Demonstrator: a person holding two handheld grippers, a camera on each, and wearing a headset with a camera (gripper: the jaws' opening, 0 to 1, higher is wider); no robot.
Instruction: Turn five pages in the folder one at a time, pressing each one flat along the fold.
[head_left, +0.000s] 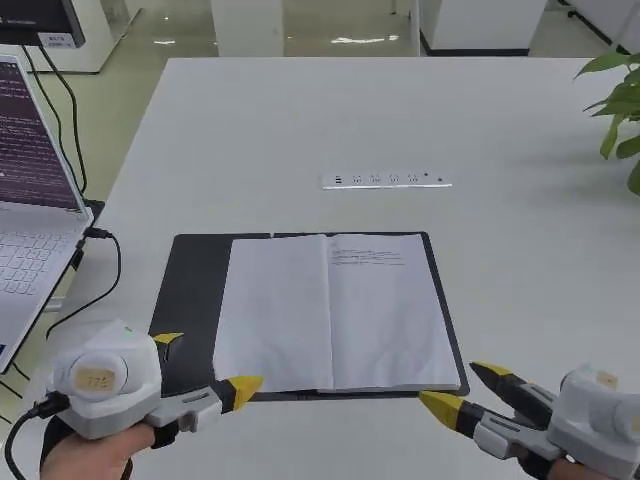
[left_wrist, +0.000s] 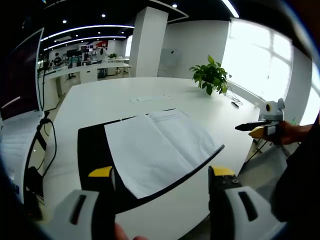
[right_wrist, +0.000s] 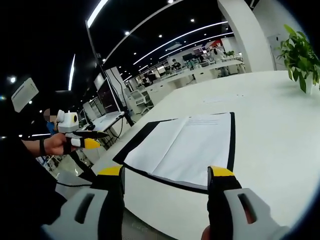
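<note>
"Lying open on the white table (head_left: 300, 110) is the folder (head_left: 190, 300), its black cover bare along the left side and two white pages spread across the rest."

"And the grippers?"

"Both are at the folder's near edge. The left gripper (head_left: 207, 362) is over the near-left corner, jaws wide apart with nothing between them. I cannot tell whether a tip touches the cover. The right gripper (head_left: 462, 386) is just off the near-right corner, jaws also spread and empty."

"Can you read the pages?"

"No. The right page (head_left: 385, 310) has a few printed lines at its far end, too small to make out. The left page (head_left: 275, 310) looks blank."

"Anything cut off?"

"Left of the folder, a laptop (head_left: 30, 200) is cropped by the frame. Beyond the folder lies a power strip (head_left: 387, 181). Far right of it, a plant (head_left: 620, 110) shows as leaves alone."
</note>
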